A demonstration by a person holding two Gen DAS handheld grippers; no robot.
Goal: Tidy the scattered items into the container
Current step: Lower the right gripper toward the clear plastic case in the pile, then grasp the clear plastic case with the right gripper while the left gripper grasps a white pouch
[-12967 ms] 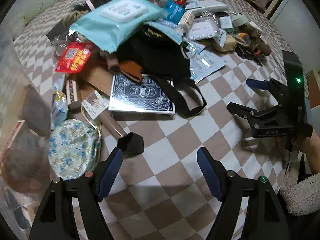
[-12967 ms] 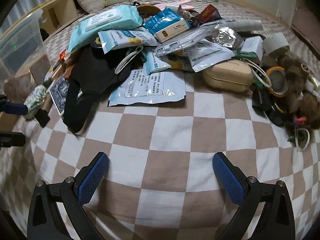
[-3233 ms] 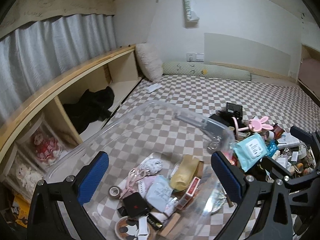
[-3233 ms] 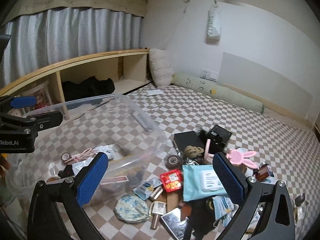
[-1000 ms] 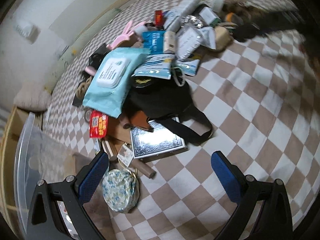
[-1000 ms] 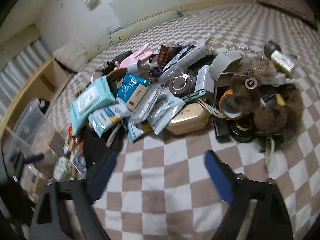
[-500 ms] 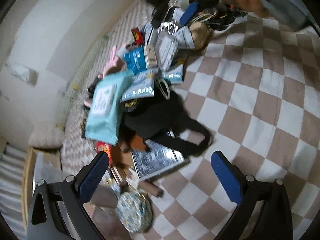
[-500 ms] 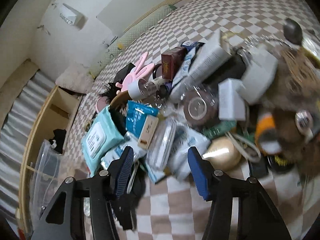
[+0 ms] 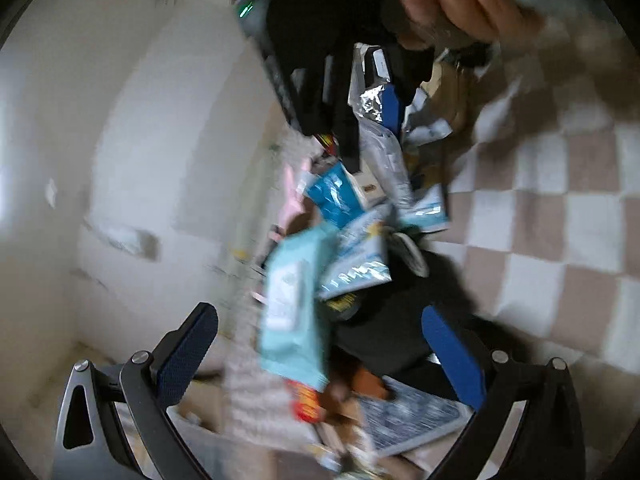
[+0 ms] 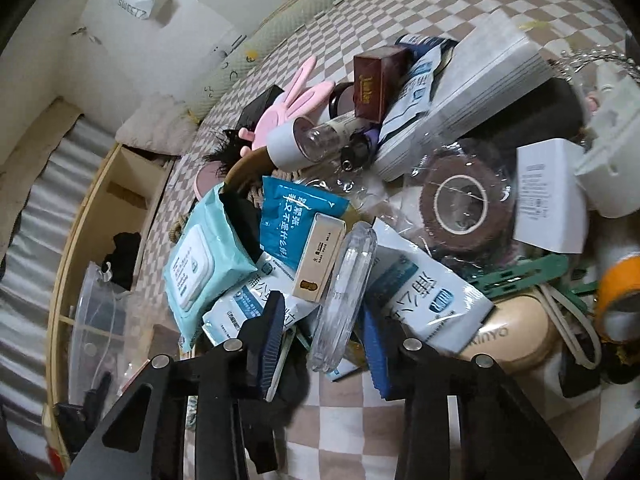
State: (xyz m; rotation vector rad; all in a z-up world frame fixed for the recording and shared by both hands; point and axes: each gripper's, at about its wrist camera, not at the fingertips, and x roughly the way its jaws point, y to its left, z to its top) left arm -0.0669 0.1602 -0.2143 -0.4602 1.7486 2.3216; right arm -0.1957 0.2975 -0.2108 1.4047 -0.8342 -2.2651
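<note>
Right gripper [image 10: 326,344] half-closed around clear plastic case [image 10: 344,300], pads not yet touching; it tops the bed's pile. Left gripper [image 9: 320,354] wide, empty. Pick in hand: pinch, then carry to clear container [image 10: 96,320] at 9 o'clock.

The whole left wrist picture is smeared, so the pile [image 9: 352,248] looks like streaks of colour. The words on the light blue wipes pack [image 9: 292,312] cannot be read there. A hand [image 9: 472,8] at the top is fuzzy and cut off by the edge. In the right wrist picture, the clear container [image 10: 100,312] is partly off to the left. The tan case [image 10: 508,336] is half hidden under a packet [image 10: 424,300]. The orange tape roll [image 10: 618,284] is cut by the right edge.
</note>
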